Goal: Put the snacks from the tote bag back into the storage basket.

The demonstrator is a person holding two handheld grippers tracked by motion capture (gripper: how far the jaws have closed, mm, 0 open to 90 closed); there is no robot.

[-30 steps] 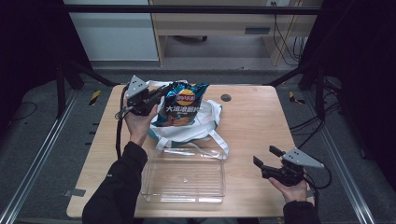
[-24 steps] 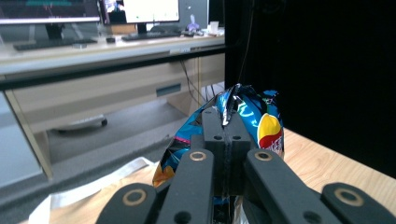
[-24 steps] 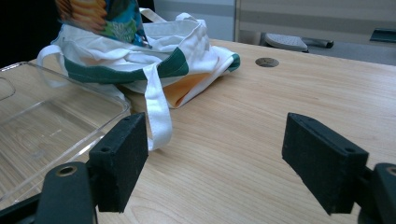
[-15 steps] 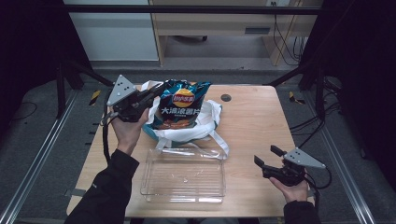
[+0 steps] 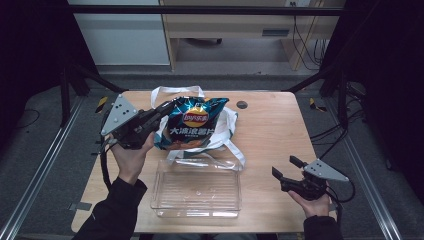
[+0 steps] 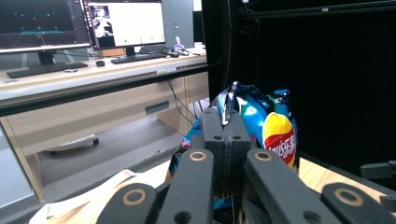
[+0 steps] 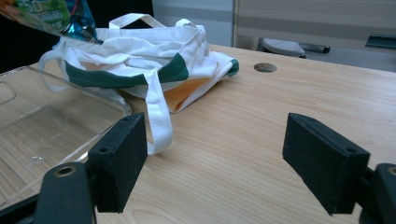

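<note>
A blue bag of crisps (image 5: 194, 123) with a red and yellow logo hangs lifted above a white cloth tote bag (image 5: 224, 131) on the wooden table. My left gripper (image 5: 167, 106) is shut on the bag's top left corner; in the left gripper view the jaws pinch the crimped edge of the crisp bag (image 6: 261, 119). My right gripper (image 5: 284, 168) rests near the table's front right, open with nothing between its fingers (image 7: 116, 158). The tote bag (image 7: 154, 65) with a green band lies ahead of it.
A clear plastic tray (image 5: 197, 187) sits at the front centre of the table (image 5: 272, 125), its rim (image 7: 70, 84) near the right gripper's left jaw. A round cable hole (image 5: 242, 104) is at the back. Metal rails run along both sides.
My left gripper has pulled the crisp bag to the left and upward, out of the tote bag. The right gripper has stayed put.
</note>
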